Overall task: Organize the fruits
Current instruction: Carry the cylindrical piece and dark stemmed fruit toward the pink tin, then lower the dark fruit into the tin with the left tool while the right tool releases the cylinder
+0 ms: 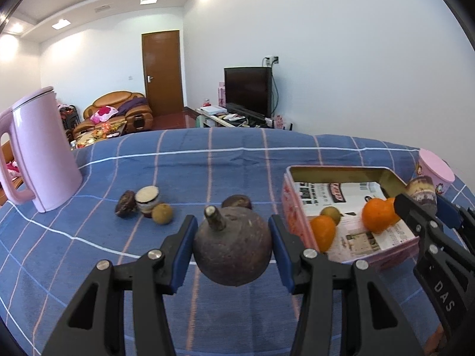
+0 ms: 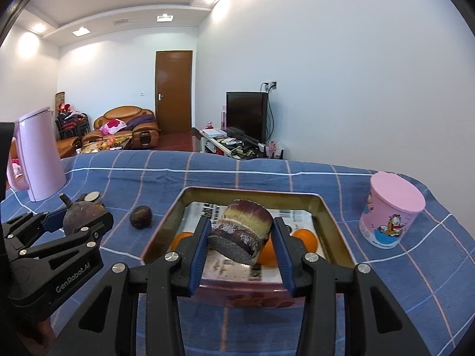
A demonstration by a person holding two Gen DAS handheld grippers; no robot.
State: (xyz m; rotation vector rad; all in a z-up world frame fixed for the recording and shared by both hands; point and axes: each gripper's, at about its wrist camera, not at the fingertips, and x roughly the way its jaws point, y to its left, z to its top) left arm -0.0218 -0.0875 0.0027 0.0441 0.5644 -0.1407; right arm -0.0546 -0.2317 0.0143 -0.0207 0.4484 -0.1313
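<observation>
My left gripper (image 1: 233, 240) is shut on a dark purple mangosteen (image 1: 233, 249) with a stub stem, held above the blue checked cloth left of the pink tin (image 1: 289, 207). My right gripper (image 2: 242, 240) is shut on a cut purple fruit piece (image 2: 242, 234) and holds it over the open tin (image 2: 166, 225), which holds oranges (image 1: 377, 213) and a small brown fruit (image 1: 332, 214) on printed paper. In the left wrist view the right gripper (image 1: 421, 204) shows at the tin's right side. In the right wrist view the left gripper (image 2: 80, 219) shows at the left.
On the cloth lie a dark wrinkled fruit (image 1: 126, 204), a cut fruit half (image 1: 147, 198), a brown round fruit (image 1: 162, 213) and another dark fruit (image 1: 237, 201). A pink kettle (image 1: 38, 151) stands at the left. A pink cartoon cup (image 2: 390, 210) stands right of the tin.
</observation>
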